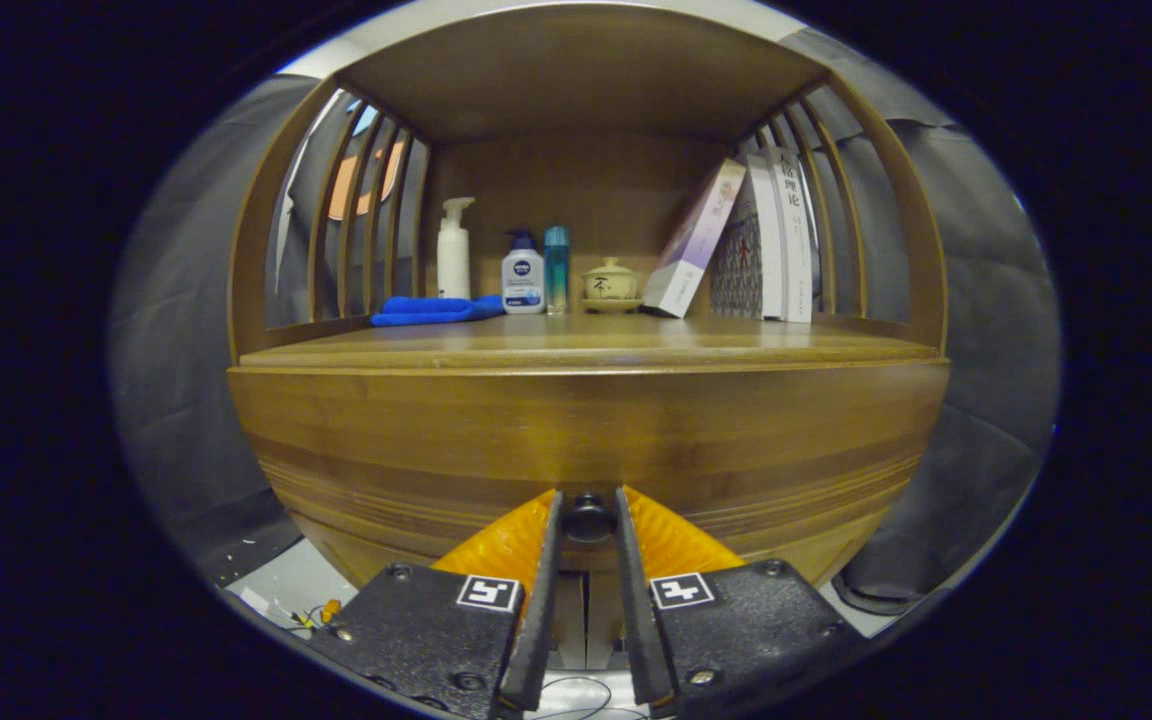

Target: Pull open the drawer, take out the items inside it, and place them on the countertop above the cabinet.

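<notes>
Step in hand: grasping handle, drawer not yet pulled. Gripper (588,522) fingers closed against small dark round knob (588,519), one each side, at 6 o'clock on brown wooden drawer front (586,440). Drawer appears shut; contents hidden. Next: straight pull back, grip firm. Wooden bench (576,345) above, 12 o'clock.

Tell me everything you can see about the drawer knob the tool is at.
The drawer knob is small, round and dark, with a slight sheen, like metal or glossy plastic. It projects from the middle of the wooden drawer front, low on the cabinet, below the countertop. The drawer looks shut. The knob sits between the two fingers of the tool, which flank it closely on both sides and appear to press on it.
</notes>
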{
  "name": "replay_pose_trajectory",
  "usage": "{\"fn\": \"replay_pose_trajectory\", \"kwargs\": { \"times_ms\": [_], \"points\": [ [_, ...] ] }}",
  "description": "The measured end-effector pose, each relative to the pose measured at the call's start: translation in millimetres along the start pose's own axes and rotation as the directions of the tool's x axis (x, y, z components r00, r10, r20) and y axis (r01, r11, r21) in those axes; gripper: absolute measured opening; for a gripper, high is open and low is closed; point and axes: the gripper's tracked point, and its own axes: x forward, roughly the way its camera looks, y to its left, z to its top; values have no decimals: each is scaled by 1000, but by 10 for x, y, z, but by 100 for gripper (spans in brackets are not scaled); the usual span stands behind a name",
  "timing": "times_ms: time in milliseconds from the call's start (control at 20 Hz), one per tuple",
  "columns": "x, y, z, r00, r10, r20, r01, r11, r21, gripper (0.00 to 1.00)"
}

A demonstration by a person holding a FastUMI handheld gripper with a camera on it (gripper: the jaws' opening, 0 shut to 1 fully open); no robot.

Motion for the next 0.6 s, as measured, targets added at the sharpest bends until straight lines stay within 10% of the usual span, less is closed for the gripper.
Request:
{"fn": "replay_pose_trajectory", "kwargs": {
  "times_ms": [600],
  "points": [
    [-292, 6, -78, 999, 37, -33, -37, 999, -6, 24]
  ]
}}
